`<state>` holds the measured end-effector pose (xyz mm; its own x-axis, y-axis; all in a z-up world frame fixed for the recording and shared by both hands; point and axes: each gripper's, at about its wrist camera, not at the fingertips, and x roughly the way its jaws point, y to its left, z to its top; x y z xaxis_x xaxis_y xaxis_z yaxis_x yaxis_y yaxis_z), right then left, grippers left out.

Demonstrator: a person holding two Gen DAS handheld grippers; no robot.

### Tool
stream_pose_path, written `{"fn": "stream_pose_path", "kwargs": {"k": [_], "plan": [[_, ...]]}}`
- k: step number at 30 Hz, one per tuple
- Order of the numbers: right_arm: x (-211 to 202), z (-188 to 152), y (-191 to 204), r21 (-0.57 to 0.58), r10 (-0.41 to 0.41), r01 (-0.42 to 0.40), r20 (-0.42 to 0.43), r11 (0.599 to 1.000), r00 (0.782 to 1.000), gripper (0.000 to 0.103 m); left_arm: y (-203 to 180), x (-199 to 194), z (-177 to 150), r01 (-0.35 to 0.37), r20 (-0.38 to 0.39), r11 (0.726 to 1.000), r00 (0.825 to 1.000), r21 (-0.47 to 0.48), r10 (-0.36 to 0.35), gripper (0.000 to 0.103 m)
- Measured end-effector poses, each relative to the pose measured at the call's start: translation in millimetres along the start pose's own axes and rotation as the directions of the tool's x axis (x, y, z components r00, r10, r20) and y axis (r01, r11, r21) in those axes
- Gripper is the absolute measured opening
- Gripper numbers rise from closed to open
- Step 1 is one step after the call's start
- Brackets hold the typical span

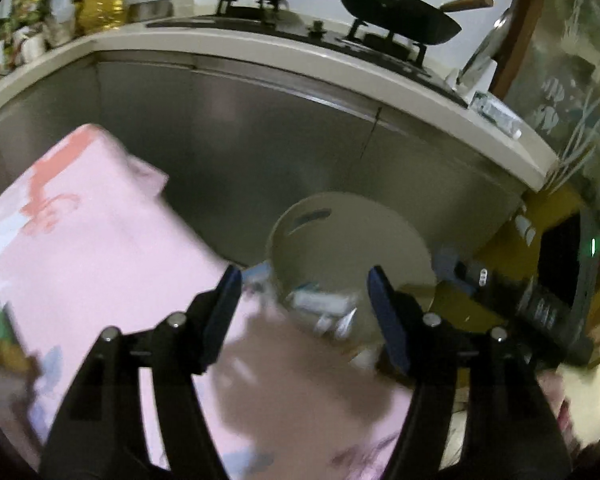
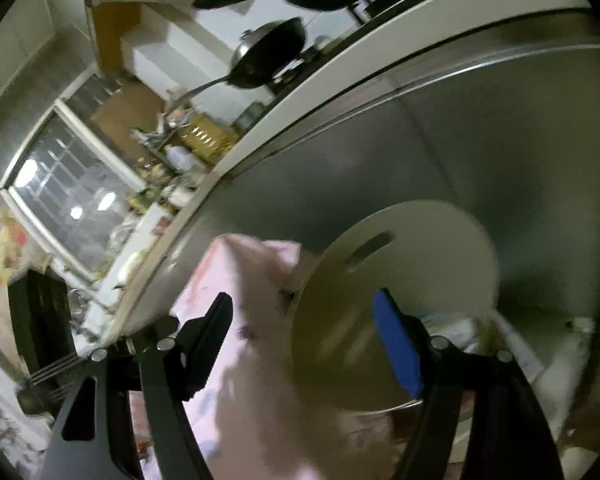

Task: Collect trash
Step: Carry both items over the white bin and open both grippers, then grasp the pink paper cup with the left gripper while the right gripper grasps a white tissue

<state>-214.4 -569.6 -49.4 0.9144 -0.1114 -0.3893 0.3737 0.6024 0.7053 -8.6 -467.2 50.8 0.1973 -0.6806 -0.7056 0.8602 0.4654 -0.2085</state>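
Observation:
A round beige trash bin (image 1: 352,240) with a slot handle stands on the floor beside a table under a pink cloth (image 1: 80,248). Blurred white trash pieces (image 1: 320,302) lie inside it. My left gripper (image 1: 304,300) is open and empty, above the bin's near rim. In the right wrist view the bin (image 2: 400,280) fills the centre, next to the pink cloth (image 2: 252,320). My right gripper (image 2: 304,328) is open and empty above the bin's mouth. The other gripper's dark body (image 1: 548,296) shows at the right of the left wrist view.
Steel cabinet fronts (image 1: 260,136) stand behind the bin under a white counter (image 1: 300,64) with a gas hob and two black woks (image 1: 396,8). Bottles and clutter sit at the counter's left end (image 1: 60,8). A window (image 2: 68,188) is at left.

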Motion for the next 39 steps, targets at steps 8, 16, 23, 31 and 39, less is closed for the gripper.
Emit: {"fn": "stream_pose_path", "kwargs": {"k": [8, 16, 23, 31, 39], "plan": [[44, -37, 72, -0.075, 0.136, -0.153, -0.195, 0.985, 0.971, 0.045, 54, -89, -80, -0.098, 0.053, 0.992, 0.993, -0.081, 0.103, 0.063], [99, -98, 166, -0.192, 0.18, -0.271, -0.389, 0.943, 0.903, 0.045, 134, -169, -140, -0.374, 0.091, 0.894, 0.91, -0.246, 0.405, 0.07], [130, -119, 233, -0.358, 0.177, -0.35, -0.435, 0.866, 0.883, 0.045, 178, -152, -138, -0.435, 0.023, 0.836, 0.883, -0.336, 0.468, 0.081], [160, -131, 289, -0.509, 0.182, -0.429, -0.464, 0.746, 0.867, 0.045, 189, -127, -148, -0.488, -0.046, 0.802, 0.862, -0.343, 0.505, 0.077], [189, -151, 306, -0.602, 0.105, -0.425, -0.492, 0.676, 0.864, 0.001, 196, -136, -151, -0.45, -0.041, 0.801, 0.88, -0.394, 0.474, 0.057]]}}
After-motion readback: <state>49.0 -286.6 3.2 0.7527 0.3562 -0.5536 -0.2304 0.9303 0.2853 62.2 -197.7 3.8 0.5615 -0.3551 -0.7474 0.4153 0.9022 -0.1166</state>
